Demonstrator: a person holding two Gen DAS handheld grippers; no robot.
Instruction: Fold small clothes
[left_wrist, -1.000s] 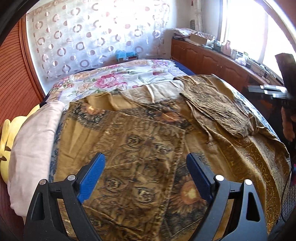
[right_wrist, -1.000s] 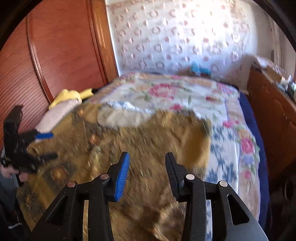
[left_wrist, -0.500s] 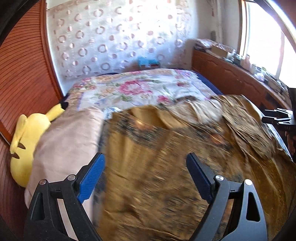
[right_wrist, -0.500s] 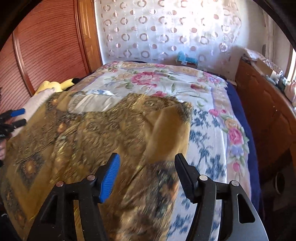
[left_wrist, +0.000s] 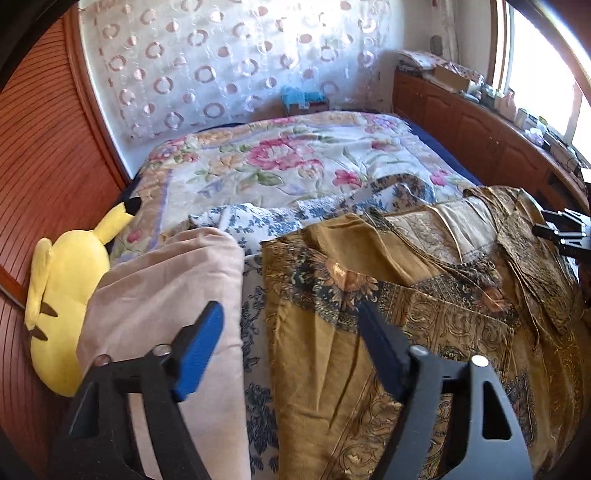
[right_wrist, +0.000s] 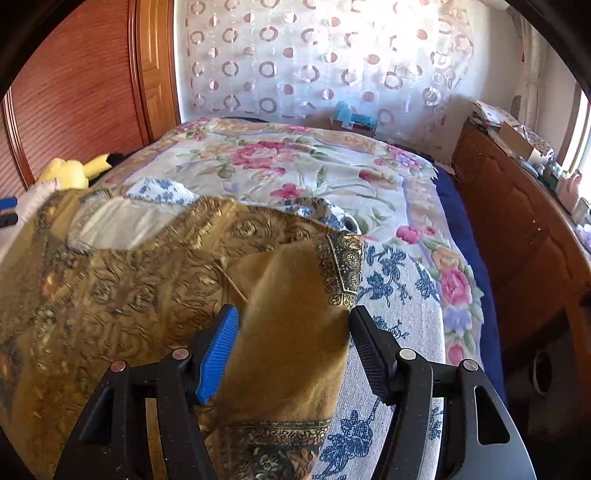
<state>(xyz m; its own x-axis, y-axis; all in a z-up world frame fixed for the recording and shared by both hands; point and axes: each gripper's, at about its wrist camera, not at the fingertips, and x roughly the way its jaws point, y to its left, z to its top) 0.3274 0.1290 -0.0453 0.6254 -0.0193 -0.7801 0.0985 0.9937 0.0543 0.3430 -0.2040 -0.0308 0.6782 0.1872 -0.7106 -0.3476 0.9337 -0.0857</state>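
Observation:
A mustard-gold patterned garment (left_wrist: 424, 314) lies spread on the bed, its neckline facing the far side. My left gripper (left_wrist: 291, 332) is open just above the garment's left shoulder edge, holding nothing. In the right wrist view the same garment (right_wrist: 129, 288) fills the left. My right gripper (right_wrist: 291, 332) is open, and a turned-over flap of the garment (right_wrist: 295, 332) lies between its fingers. The right gripper also shows at the right edge of the left wrist view (left_wrist: 561, 236).
A floral bedspread (left_wrist: 295, 158) covers the bed. A pink pillow (left_wrist: 166, 314) and a yellow plush toy (left_wrist: 62, 295) lie at the left by the wooden wall panel (left_wrist: 44, 177). A wooden cabinet (right_wrist: 524, 229) runs along the right side. A curtain (right_wrist: 314, 55) hangs behind.
Both grippers have shifted toward the garment's upper corners: the left swung left to the shoulder by the pillow, the right moved over the folded flap. Both stayed open.

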